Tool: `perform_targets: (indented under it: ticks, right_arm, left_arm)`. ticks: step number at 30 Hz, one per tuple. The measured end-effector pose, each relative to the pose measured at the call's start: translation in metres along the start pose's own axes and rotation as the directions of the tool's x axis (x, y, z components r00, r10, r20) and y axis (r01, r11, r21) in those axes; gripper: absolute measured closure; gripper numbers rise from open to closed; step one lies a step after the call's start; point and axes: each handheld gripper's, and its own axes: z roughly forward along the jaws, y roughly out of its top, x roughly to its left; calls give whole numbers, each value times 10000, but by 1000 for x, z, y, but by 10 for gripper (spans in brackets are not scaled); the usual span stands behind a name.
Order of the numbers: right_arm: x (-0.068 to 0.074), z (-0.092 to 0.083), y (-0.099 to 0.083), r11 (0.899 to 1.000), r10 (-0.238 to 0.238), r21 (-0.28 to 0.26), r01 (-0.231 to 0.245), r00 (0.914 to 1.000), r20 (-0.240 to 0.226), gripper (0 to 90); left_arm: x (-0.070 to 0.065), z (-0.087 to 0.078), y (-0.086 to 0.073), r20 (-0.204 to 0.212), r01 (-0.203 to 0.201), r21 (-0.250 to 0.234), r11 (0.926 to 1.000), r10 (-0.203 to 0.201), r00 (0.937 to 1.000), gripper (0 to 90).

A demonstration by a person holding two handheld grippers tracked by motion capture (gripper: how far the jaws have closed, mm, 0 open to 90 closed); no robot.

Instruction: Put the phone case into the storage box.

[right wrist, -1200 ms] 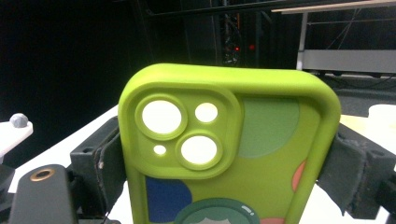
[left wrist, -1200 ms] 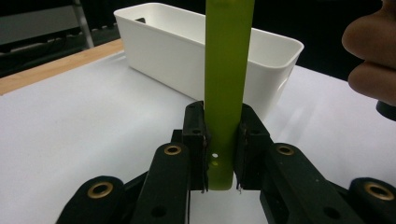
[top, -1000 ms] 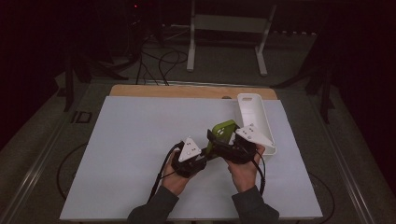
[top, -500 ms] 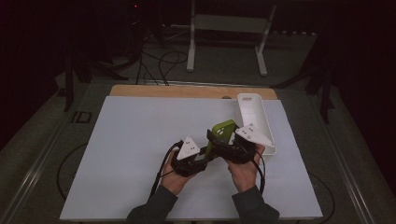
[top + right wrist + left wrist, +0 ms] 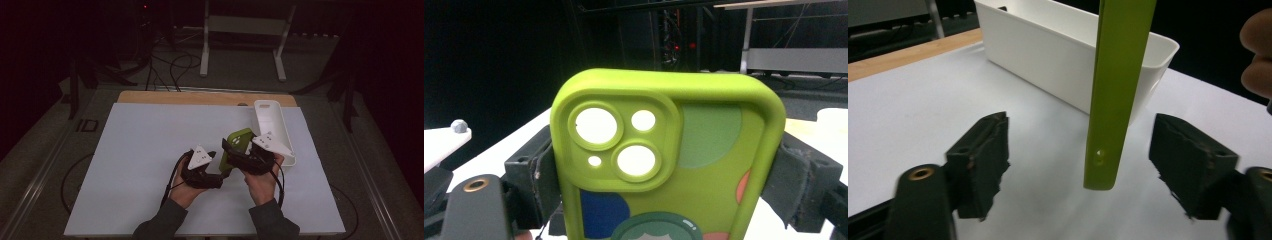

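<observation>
The right gripper (image 5: pixel 239 152) clamped the green phone case (image 5: pixel 669 165) upright, beside the white bin (image 5: pixel 272 127); the left gripper (image 5: pixel 1083 165), just opening, stood clear astride its lower edge.

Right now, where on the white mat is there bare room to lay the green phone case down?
The white mat is bare across its left half, from the wooden strip down to the near edge. It is crowded right of centre: the white bin, the right gripper clamping the phone case, and the left gripper, jaws just opened.
</observation>
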Motion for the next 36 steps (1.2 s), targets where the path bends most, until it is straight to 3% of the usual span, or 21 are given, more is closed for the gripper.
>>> perform_targets:
  ticks: [6,13,36]
  right_arm:
    - [0,0,1,10000,2,41,-2,10000,16,153]
    - [-1,0,2,10000,4,33,-4,10000,31,152]
    - [-1,0,6,10000,-18,37,17,10000,81,153]
  left_arm:
    - [2,-1,0,-103,58,148,9999,-57,9999,113]
    - [4,-3,-1,-128,107,176,9998,-105,9999,66]
    - [16,-14,-6,-206,126,279,9995,-120,9997,0]
